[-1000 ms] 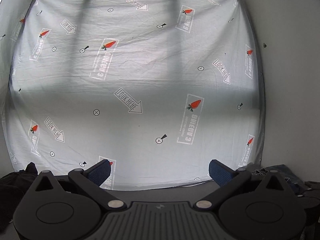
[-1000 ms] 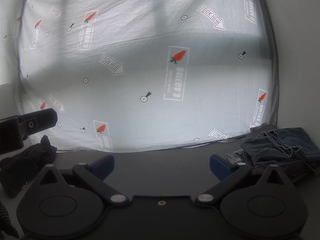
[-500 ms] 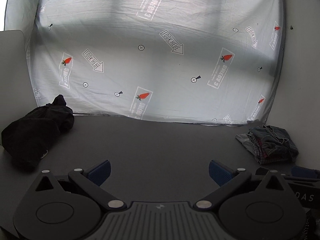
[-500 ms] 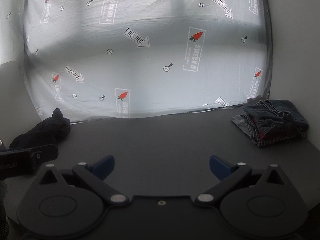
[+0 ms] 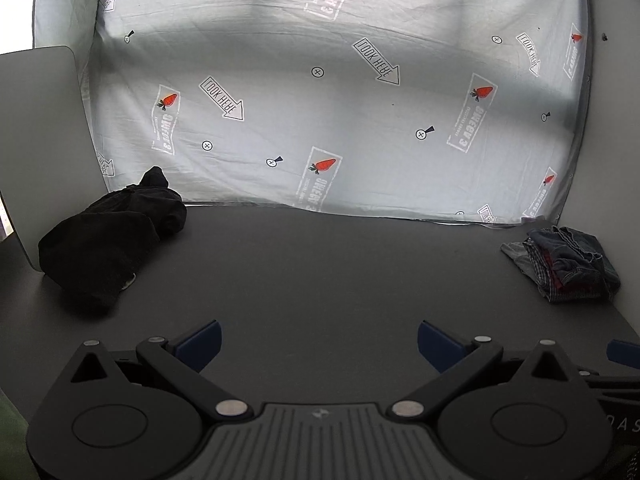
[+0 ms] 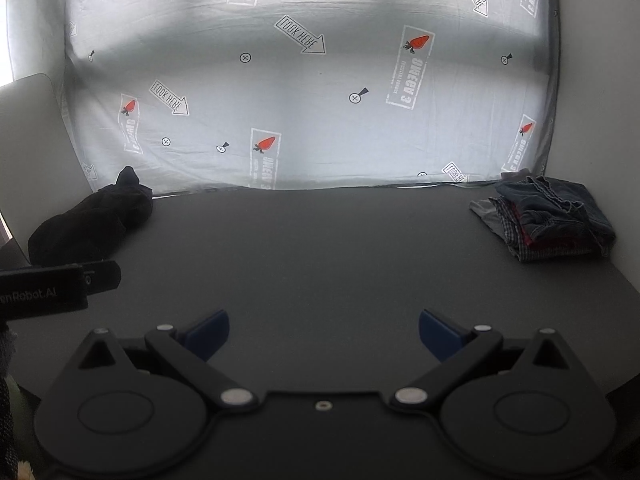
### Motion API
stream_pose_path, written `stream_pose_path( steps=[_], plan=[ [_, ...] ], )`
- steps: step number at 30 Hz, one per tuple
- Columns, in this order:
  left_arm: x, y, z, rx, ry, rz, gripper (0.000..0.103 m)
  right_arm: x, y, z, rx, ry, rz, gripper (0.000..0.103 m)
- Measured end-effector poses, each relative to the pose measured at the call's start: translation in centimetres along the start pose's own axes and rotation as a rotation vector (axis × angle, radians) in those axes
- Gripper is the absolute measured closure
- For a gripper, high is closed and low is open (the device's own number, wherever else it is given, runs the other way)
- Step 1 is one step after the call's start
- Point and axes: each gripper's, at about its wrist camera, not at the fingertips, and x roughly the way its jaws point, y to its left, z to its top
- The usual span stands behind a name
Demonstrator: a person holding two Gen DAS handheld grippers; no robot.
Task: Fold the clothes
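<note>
A crumpled black garment (image 5: 112, 244) lies at the far left of the dark grey table (image 5: 320, 272); the right wrist view shows the black garment (image 6: 92, 224) too. A small stack of folded clothes (image 5: 564, 264) with denim on top sits at the far right, and the same folded clothes (image 6: 548, 216) appear in the right wrist view. My left gripper (image 5: 318, 344) hovers open over the table's near middle, holding nothing. My right gripper (image 6: 324, 334) is open and empty as well, with part of the left gripper's body (image 6: 60, 286) at its left.
A pale printed sheet (image 5: 340, 100) with carrots and arrows hangs behind the table as a backdrop. A light grey panel (image 5: 40, 136) stands at the left edge behind the black garment. A white wall (image 5: 612, 120) borders the right side.
Both cameras have tilted down and pulled back: a second ago they faced mostly the sheet, now the table, the black garment and the folded stack are in full view. Both grippers stayed open.
</note>
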Motion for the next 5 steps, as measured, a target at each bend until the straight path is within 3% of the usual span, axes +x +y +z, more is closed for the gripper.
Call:
stream_pose_path(
  steps=[5],
  plan=[
    [-0.67,0.24,-0.35,0.038,-0.002,0.003,0.000,-0.21,0.54,0.01,0.008,-0.003,0.004,0.001]
  ],
)
